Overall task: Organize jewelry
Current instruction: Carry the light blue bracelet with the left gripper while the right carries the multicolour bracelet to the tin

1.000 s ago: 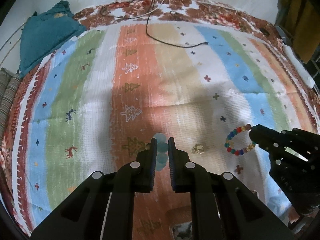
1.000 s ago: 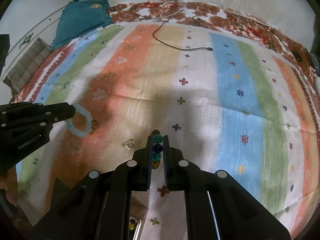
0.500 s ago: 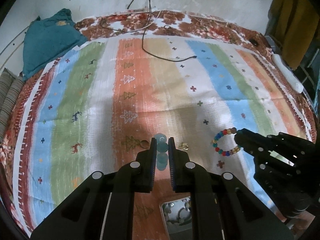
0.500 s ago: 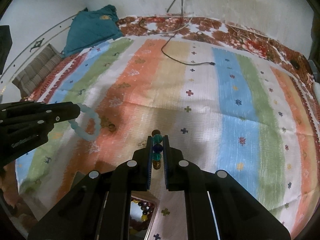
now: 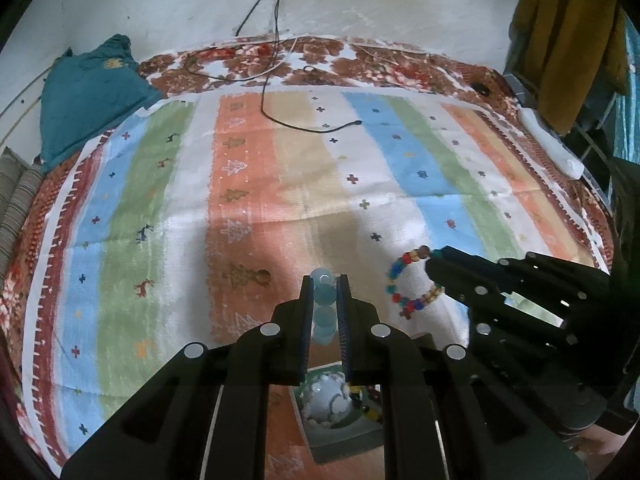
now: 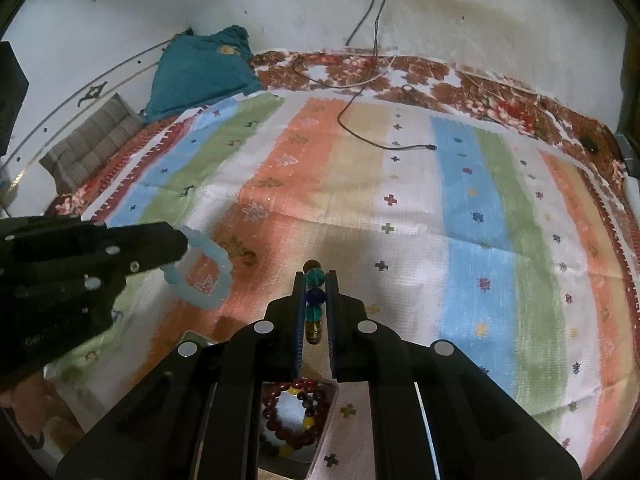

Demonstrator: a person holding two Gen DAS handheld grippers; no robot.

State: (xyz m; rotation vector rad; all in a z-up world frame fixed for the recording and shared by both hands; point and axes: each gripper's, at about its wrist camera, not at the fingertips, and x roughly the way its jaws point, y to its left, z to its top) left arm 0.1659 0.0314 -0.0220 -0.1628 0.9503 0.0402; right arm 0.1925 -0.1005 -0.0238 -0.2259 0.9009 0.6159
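Observation:
My left gripper is shut on a pale blue bead bracelet, held above the striped cloth; from the right wrist view it hangs as a loop from the left gripper. My right gripper is shut on a multicoloured bead bracelet, which hangs as a ring off the right gripper in the left wrist view. A jewelry box with bracelets inside lies below both grippers; a dark red bracelet shows in it.
A small ring lies on the orange stripe. A black cable runs across the far cloth. A teal cushion sits at the far left, a white object at the right edge.
Both grippers have lifted and pulled back with their bracelets; the box has come into view beneath them. The small metal piece near the beads is out of sight.

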